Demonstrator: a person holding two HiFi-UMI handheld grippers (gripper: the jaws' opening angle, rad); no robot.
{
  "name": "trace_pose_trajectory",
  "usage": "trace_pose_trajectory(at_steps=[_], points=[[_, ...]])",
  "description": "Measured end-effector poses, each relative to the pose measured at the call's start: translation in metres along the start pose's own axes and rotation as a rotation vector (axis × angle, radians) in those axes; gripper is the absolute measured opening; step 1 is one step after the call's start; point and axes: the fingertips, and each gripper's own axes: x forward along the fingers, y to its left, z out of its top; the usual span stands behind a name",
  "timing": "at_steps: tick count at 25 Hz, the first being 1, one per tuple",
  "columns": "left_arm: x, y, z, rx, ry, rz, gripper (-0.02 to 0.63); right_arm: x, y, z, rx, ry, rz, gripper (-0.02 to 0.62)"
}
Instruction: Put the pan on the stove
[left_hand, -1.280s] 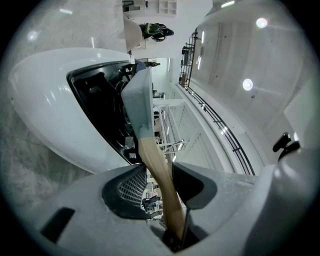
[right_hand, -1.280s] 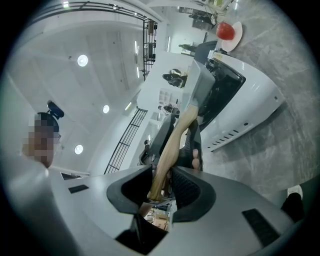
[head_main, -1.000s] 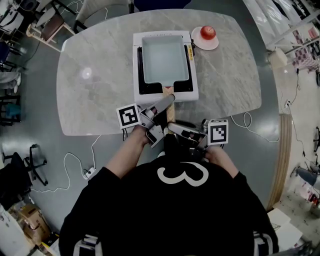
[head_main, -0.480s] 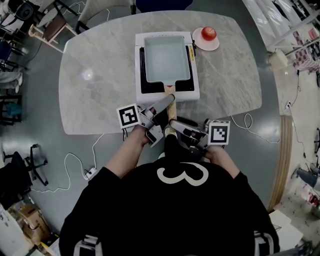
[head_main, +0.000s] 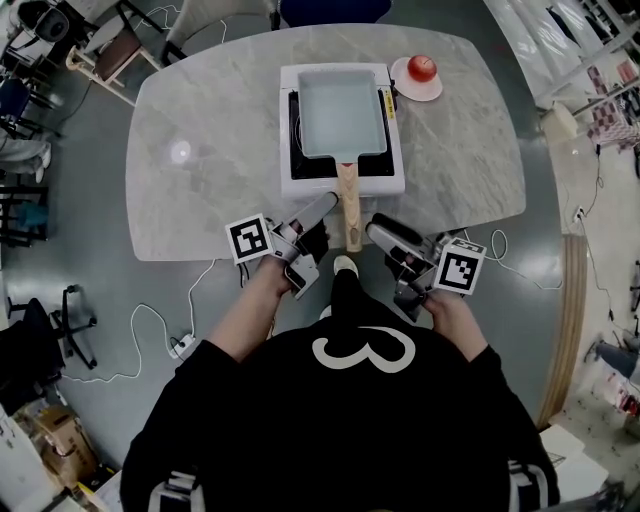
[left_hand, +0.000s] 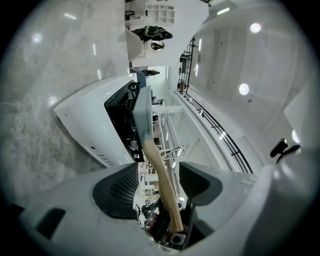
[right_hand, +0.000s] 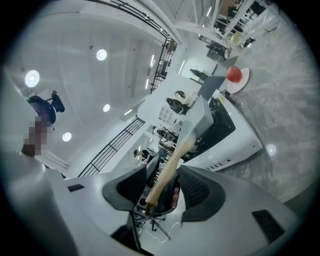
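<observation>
My left gripper (head_main: 322, 208) has its jaws released, just now opening. The wooden handle (head_main: 350, 205) shows in their gap, touching neither pad, its butt end lost behind the gripper body. The pan (head_main: 343, 113) sits on the stove (head_main: 295, 178), hiding most of its black top, mid-worktop (head_main: 200, 190). My right gripper (head_main: 380, 232) has likewise just been opening, jaws slack, with the handle loose in their gap. Far right, a red fruit (head_main: 422, 67) sits on a plate (head_main: 437, 88); I cannot tell its kind.
</observation>
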Motion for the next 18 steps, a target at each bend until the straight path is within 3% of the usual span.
trace_pose_trajectory(at_steps=[6, 8, 12, 18], points=[[-0.025, -0.018, -0.011, 0.100, -0.003, 0.049, 0.250, -0.015, 0.025, 0.001, -0.241, 0.004, -0.057, 0.148], [-0.036, -0.026, -0.012, 0.195, -0.001, 0.085, 0.246, -0.020, 0.040, 0.002, -0.295, -0.016, -0.051, 0.107], [-0.054, -0.039, -0.006, 0.436, 0.004, 0.185, 0.151, -0.026, 0.060, 0.003, -0.356, -0.039, -0.019, 0.048], [-0.070, -0.097, -0.037, 0.599, 0.087, 0.100, 0.054, -0.037, 0.100, -0.010, -0.445, -0.037, 0.019, 0.035]])
